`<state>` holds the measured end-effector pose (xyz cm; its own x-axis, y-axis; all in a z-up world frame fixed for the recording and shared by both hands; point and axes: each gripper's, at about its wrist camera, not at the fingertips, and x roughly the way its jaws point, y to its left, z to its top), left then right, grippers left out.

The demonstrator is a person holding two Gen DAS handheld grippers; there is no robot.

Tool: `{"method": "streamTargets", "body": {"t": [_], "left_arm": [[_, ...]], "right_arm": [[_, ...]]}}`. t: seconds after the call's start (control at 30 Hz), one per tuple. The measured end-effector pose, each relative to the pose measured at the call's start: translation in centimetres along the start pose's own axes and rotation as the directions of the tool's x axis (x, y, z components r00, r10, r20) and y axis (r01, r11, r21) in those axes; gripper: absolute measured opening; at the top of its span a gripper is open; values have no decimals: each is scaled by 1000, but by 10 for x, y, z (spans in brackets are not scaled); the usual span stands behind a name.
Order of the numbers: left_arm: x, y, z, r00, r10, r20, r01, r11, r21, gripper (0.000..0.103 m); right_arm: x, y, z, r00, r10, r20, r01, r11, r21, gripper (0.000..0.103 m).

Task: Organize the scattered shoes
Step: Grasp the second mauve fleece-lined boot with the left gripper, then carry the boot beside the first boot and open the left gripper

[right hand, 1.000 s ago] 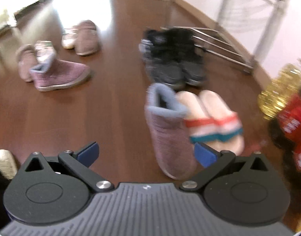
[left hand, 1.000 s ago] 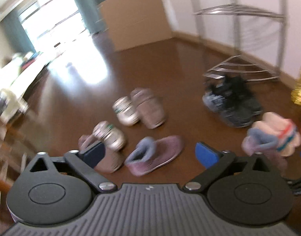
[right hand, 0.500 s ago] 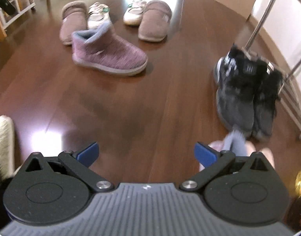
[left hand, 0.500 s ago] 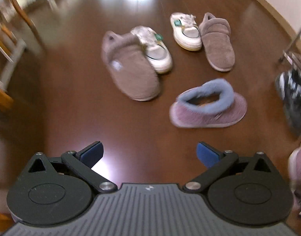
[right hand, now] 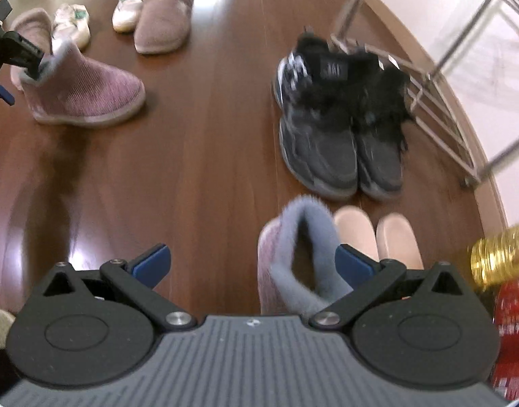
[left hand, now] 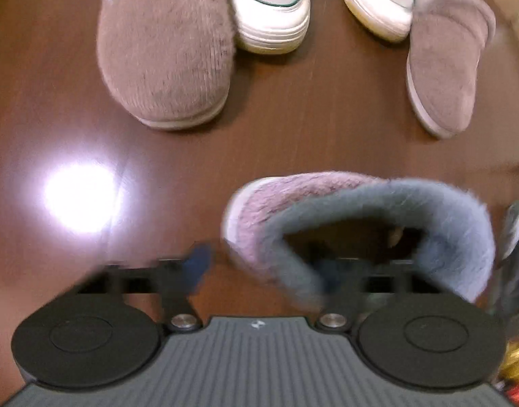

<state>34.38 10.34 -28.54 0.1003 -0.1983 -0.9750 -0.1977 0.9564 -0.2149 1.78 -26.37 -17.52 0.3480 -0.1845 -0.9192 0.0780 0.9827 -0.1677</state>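
A purple knit boot with a grey fur cuff [left hand: 310, 196] stands on the wood floor. My left gripper [left hand: 264, 268] points down over it, blurred, jaws closing. One finger is inside the boot's opening and the other outside, with the cuff wall between them and a small gap still showing. The right wrist view shows the same boot [right hand: 90, 95] at upper left with the left gripper [right hand: 22, 79] at its cuff. The matching second boot [right hand: 293, 261] stands between the fingers of my right gripper [right hand: 252, 264], which is open; its right pad is beside the cuff.
Two brown fuzzy slippers [left hand: 164, 51] [left hand: 446, 68] and two white sneakers [left hand: 273, 10] [left hand: 378, 0] lie beyond the left boot. A pair of black sneakers [right hand: 341, 129] sits by a metal rack [right hand: 446, 68]. Pink slippers [right hand: 378, 237] and a gold and red object [right hand: 497, 257] are at right.
The left gripper dropped steeply to the purple boot and its fingers narrowed around the cuff. The right gripper swung down over the second boot, still wide.
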Motion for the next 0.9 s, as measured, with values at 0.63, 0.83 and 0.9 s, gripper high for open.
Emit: {"method": "streamTargets", "body": {"t": [0.63,0.83,0.9], "left_arm": [[-54,-172,-157,972,10,-235,174,642,747,30],[-58,-171,-160,967,-19,-255,173,783,598,42],[-74,-160,-161,967,-57,-246,191,804,564,48]], "right_arm": [[-17,-1,-66,985,174,-10,-172,981,88,102],[-10,22,-89,962,272,-40,-263,953,149,102],[-7,38,-92,945,325,-35,-316,937,151,102]]}}
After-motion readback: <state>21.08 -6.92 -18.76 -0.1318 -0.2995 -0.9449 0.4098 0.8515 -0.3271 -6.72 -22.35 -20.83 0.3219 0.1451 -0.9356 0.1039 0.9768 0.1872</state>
